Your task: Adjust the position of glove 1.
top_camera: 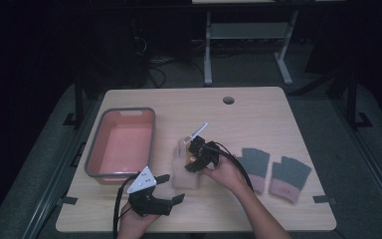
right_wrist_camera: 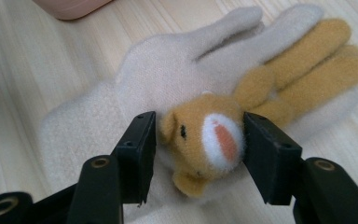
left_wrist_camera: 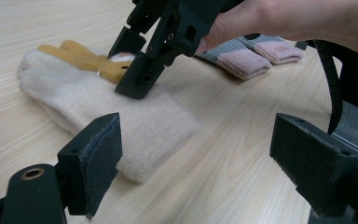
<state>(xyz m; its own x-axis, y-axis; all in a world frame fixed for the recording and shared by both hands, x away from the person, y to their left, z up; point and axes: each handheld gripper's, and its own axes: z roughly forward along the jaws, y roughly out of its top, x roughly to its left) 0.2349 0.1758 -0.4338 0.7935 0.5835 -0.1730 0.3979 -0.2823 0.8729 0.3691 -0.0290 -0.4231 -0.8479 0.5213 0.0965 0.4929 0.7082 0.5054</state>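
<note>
Black two-jaw grippers, bare forearms

The left gripper is matte black with a grey three-cornered plate on top and fuzzy grey pads on its blocky jaws; brass-ringed screw holes mark the arms. The right gripper looks the same black, with a ribbed black cable trailing. No sleeves, as far as the dim light shows.

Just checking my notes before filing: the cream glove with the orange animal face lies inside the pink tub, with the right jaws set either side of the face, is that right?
Not quite: the cream glove lies on the table beside the pink tub, as the high view shows. The right gripper does have its jaws either side of the animal face.
</note>
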